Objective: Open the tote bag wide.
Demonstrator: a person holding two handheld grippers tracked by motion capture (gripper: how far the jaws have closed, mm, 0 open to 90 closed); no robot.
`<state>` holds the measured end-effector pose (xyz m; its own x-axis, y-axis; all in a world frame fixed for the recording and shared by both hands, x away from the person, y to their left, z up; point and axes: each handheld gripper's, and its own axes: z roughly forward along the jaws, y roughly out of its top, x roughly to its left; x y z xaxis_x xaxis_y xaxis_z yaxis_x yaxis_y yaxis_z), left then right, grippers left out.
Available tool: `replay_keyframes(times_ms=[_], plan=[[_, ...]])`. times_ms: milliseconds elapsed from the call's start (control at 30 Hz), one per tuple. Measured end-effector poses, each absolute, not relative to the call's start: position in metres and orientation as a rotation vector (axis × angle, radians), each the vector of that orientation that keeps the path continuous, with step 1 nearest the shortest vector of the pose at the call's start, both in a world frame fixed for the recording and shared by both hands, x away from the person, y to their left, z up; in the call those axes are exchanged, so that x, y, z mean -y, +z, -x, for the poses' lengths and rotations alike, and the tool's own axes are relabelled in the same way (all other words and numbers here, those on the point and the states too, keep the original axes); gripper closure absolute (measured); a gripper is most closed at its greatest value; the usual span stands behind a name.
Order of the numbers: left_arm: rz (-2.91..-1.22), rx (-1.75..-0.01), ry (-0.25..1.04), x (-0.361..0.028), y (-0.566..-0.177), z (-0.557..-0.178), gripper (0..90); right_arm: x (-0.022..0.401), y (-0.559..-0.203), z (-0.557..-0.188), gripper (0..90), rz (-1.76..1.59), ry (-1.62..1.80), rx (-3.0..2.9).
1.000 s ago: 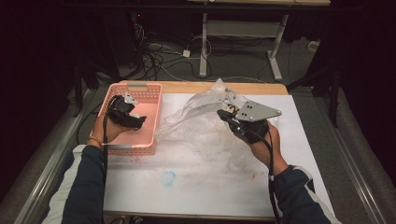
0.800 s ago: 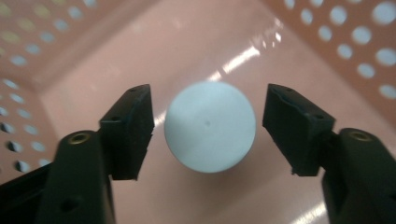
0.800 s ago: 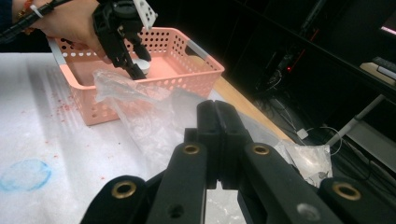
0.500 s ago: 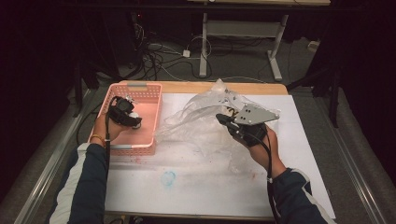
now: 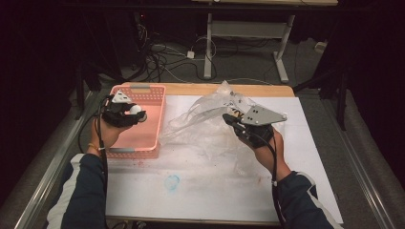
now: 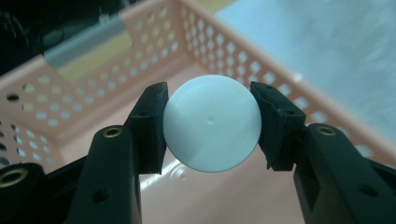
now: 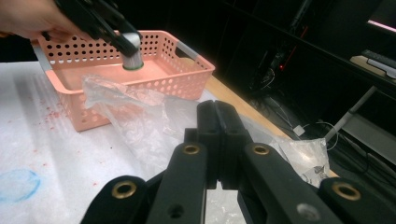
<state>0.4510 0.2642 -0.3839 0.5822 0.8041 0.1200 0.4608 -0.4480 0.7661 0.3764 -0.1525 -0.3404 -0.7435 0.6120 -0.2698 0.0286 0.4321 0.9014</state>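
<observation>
Pink basket [image 5: 143,138] walls fencing my left gripper [image 5: 125,113], crumpled plastic bag [image 5: 205,126] (between my hands), bare table [image 5: 215,191] near me

You've got a plain white cap [image 6: 211,123] between black jaws, over a salmon-pink basket [image 5: 154,119] dotted with rows of little holes (grey strips on its end rims). The bag [image 5: 205,126] is clear and see-through, and the white table sheet [image 5: 215,176] has a faint blue smudge [image 5: 172,182] plus some red specks.
</observation>
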Motion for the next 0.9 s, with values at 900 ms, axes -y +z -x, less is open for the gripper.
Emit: replay_keyframes(times_ms=[900], plan=[[-2.122,-0.347,0.608,-0.118,-0.382,-0.339,48.2,0.141,-0.318,-0.377,90.0,-0.599,1.328,-2.022]])
